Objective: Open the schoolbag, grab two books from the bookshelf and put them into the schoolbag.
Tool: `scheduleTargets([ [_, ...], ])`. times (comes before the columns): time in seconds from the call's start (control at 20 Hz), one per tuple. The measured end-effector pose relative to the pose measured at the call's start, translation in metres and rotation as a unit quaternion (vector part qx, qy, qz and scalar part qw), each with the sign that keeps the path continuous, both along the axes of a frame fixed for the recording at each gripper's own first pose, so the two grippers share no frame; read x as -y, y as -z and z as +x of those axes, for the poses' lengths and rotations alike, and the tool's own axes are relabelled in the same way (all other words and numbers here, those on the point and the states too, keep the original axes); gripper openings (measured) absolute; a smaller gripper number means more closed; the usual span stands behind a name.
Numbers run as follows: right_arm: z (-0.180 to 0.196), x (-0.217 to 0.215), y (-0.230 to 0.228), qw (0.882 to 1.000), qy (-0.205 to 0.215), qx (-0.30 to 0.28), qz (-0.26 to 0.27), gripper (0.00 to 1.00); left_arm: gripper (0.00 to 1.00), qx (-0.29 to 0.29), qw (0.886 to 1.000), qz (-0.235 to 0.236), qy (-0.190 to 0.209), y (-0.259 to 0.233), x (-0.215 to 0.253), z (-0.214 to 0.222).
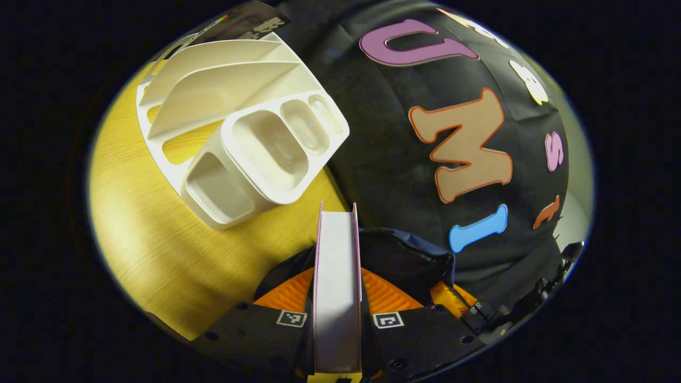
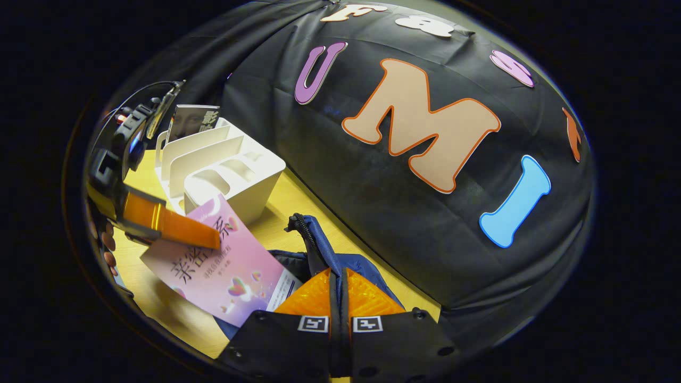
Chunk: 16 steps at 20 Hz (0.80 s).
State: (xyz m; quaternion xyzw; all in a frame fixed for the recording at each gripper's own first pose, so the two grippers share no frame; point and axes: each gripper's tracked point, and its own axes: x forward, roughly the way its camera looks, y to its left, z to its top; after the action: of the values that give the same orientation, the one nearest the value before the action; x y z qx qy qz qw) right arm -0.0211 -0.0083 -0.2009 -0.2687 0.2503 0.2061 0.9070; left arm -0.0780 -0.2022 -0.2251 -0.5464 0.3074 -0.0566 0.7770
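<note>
Left tool [image 1: 337,298] is clamped on a pink book [image 1: 337,276] over the blue schoolbag [image 2: 340,260]. Right tool [image 2: 339,290] is pinched on the bag's edge. White bookshelf [image 1: 239,122] sits on the tabletop [image 1: 149,239].

black cloth wall [image 2: 372,213], yellow wooden table [image 1: 143,239], dim light

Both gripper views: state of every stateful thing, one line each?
Left tool: shut on the pink book, gripped edge-on.
Pink book: held off the table, tilted above the schoolbag.
Right tool: shut, pinching the schoolbag's edge.
Schoolbag: unzipped, opening held up.
Bookshelf: upright on the table, front slots empty, one book standing at the back.
</note>
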Motion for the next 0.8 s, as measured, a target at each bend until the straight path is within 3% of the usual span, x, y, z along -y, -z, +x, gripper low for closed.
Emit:
scheduleTargets([
  [0.15, -0.001, -0.003, -0.001, 1.000, -0.002, 0.000, 0.002, 0.03, 0.30, -0.005, 0.999, -0.034, -0.019, 0.004, 0.012, 0.003],
  [0.35, -0.004, -0.010, -0.003, 1.000, -0.003, -0.009, 0.017, 0.03, 0.31, -0.009, 0.998, -0.058, -0.015, 0.016, 0.052, 0.009],
  [0.8, -0.019, -0.033, -0.015, 0.998, -0.023, -0.021, 0.054, 0.03, 0.31, -0.015, 0.998, -0.046, 0.029, 0.046, 0.122, 0.018],
])
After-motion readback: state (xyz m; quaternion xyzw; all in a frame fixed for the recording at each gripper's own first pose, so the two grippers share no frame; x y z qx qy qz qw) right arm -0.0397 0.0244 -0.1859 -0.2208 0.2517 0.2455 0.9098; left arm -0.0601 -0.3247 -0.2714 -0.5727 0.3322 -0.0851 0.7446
